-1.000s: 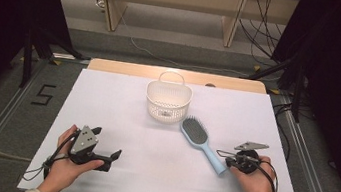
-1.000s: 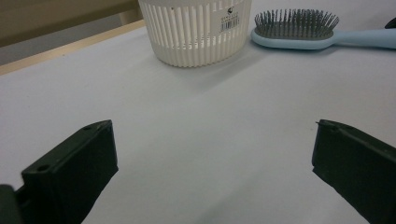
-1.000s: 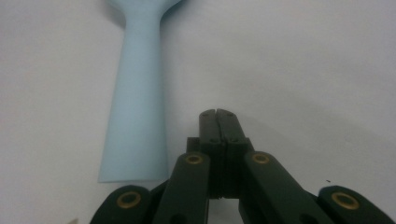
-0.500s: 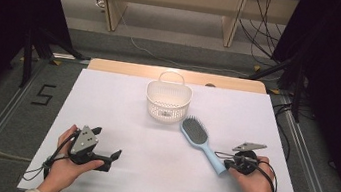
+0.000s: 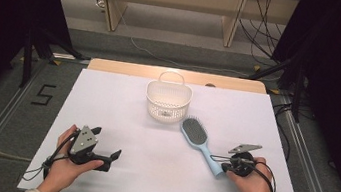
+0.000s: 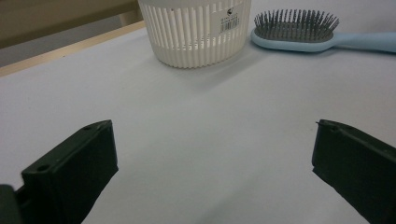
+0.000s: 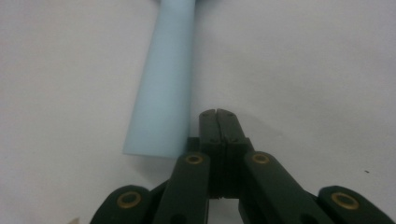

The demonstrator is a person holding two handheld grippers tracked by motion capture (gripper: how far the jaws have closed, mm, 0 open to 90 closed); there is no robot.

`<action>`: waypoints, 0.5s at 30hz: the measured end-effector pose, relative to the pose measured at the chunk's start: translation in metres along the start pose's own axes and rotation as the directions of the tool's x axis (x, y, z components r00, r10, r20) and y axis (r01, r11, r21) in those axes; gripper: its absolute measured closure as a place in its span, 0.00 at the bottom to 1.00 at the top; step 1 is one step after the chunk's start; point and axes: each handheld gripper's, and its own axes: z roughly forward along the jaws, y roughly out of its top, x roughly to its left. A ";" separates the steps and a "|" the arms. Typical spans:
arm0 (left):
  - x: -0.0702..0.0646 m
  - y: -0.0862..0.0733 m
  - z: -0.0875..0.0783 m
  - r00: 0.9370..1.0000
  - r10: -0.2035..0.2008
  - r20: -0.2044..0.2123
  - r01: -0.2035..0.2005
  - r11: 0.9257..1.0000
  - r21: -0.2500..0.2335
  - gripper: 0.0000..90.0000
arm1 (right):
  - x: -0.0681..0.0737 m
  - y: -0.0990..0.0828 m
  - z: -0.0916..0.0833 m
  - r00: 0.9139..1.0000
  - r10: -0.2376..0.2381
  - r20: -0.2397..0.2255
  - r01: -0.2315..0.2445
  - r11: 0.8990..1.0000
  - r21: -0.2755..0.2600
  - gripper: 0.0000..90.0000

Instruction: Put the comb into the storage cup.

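A light-blue hairbrush (image 5: pixel 200 140) lies on the white table, bristles up, its handle pointing toward the near right. My right gripper (image 5: pixel 223 168) sits at the handle's end. In the right gripper view its jaws are pressed together (image 7: pixel 218 115) just right of the blue handle (image 7: pixel 164 88), with nothing between them. A white slatted basket (image 5: pixel 168 102) stands behind the brush, near the table's middle. My left gripper (image 5: pixel 107 142) rests at the near left, open wide and empty. In the left gripper view (image 6: pixel 215 140) it faces the basket (image 6: pixel 196 32) and the brush (image 6: pixel 299 33).
The white table top (image 5: pixel 121 109) ends in a wooden strip (image 5: pixel 112 66) at the far edge. Dark stands and cables line both sides. A person's hands hold both grippers near the front edge.
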 end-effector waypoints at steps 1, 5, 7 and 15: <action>0.000 0.000 0.000 1.000 0.000 -0.001 0.000 1.000 0.000 0.00 | 0.002 0.000 0.000 1.000 -0.004 -0.010 0.004 1.000 0.009 1.00; 0.000 0.000 0.000 1.000 0.001 -0.002 -0.001 1.000 0.000 0.00 | 0.006 0.001 -0.001 1.000 -0.017 -0.024 0.017 0.999 0.028 1.00; 0.000 0.000 0.000 1.000 -0.001 -0.002 0.001 1.000 -0.001 0.00 | 0.008 0.001 -0.001 0.999 -0.026 -0.032 0.027 0.999 0.034 1.00; 0.000 0.000 0.000 1.000 -0.001 0.000 0.001 1.000 -0.001 0.00 | 0.019 0.002 -0.002 0.996 -0.051 -0.071 0.056 0.996 0.067 1.00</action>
